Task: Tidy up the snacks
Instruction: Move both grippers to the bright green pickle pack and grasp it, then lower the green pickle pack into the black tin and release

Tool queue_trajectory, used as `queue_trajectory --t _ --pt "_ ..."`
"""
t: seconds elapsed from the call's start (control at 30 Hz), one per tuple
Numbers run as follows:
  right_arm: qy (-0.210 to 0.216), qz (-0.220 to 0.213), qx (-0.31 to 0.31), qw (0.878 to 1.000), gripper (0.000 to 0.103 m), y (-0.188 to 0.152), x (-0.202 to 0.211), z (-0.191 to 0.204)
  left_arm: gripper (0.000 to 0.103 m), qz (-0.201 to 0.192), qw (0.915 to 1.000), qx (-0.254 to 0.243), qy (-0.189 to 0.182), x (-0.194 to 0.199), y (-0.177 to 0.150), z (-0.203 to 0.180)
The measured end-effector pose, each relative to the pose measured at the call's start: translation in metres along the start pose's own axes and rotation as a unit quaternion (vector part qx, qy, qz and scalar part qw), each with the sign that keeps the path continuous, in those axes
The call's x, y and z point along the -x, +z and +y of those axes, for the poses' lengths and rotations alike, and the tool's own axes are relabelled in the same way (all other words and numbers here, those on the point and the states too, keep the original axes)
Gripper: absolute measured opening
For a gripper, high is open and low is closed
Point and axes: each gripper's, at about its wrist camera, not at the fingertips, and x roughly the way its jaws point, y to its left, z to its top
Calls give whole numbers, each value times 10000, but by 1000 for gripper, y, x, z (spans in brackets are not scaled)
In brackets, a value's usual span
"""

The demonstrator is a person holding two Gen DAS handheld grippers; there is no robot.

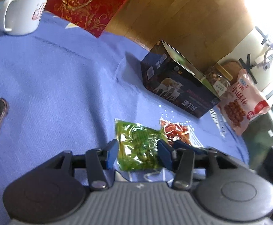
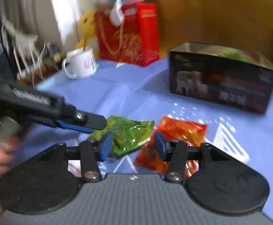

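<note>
Blue cloth covers the table (image 1: 61, 78), and behind it we see a brown wooden wall. On the cloth, near to us, lie two snack packets just beside each other: the green packet (image 1: 138, 146) on the left and the red packet (image 1: 175, 132) on the right. Our left gripper (image 1: 139, 154) is released, its jaws spread on both sides of the green packet, low over it; we cannot tell if they touch it. Our right gripper (image 2: 132, 145) is also released and holds nothing, with the red packet (image 2: 175, 136) under its right jaw.

Farther to the right stands a dark box (image 1: 177, 86) with its top flap open; what is inside we cannot see. Beyond it stands a pink snack bag (image 1: 243, 105). At the far left is a white mug (image 1: 24, 9) with a thin stick in it, beside a red gift bag (image 1: 91, 3).
</note>
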Motion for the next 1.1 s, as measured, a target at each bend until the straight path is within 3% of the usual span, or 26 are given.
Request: queue_trajectory --t 0.1,0.23,0.3,0.33,0.47,0.57,0.63,0.73,0.93,1.0,1.03,1.1 --pt "127 71 5 9999 59 -1 -16 2 50 -23 10000 -50 -24 -1 -1 0" --pt "116 -17 -82 9999 49 -4 -11 3 49 -42 9998 -136 -146 -2 -3 -1" --pt "175 -48 -203 9996 42 -7 -8 2 47 162 9975 72 -686 -8 -3 0" --pt "239 -59 -308 9992 42 -9 -5 2 46 113 9973 49 -727 -8 -5 -3" --pt "155 -135 -442 9988 40 -11 0 6 40 55 9971 -371 -667 -12 -7 -26" --pt "130 -270 -584 9978 40 -13 9 2 40 96 9953 -323 -909 -7 0 -30" --pt "-150 -385 -668 9969 40 -14 18 -2 41 -133 9966 -277 -767 2 4 -26" --pt "-133 -598 -1272 9900 40 -19 39 -23 46 -109 9985 -194 -503 2 7 -19" --pt "320 -913 -2395 9661 40 -39 69 -56 51 388 9922 92 -1185 -21 -1 -27" --pt "315 -897 -2438 9652 40 -42 73 -54 41 498 9905 19 -1278 -28 -2 -37" --pt "294 -922 -2383 9664 40 -41 75 -52 24 564 9897 -21 -1315 -31 -3 -41" --pt "228 -988 -2306 9677 40 -39 80 -47 18 546 9901 -149 -1285 -35 -6 -50"
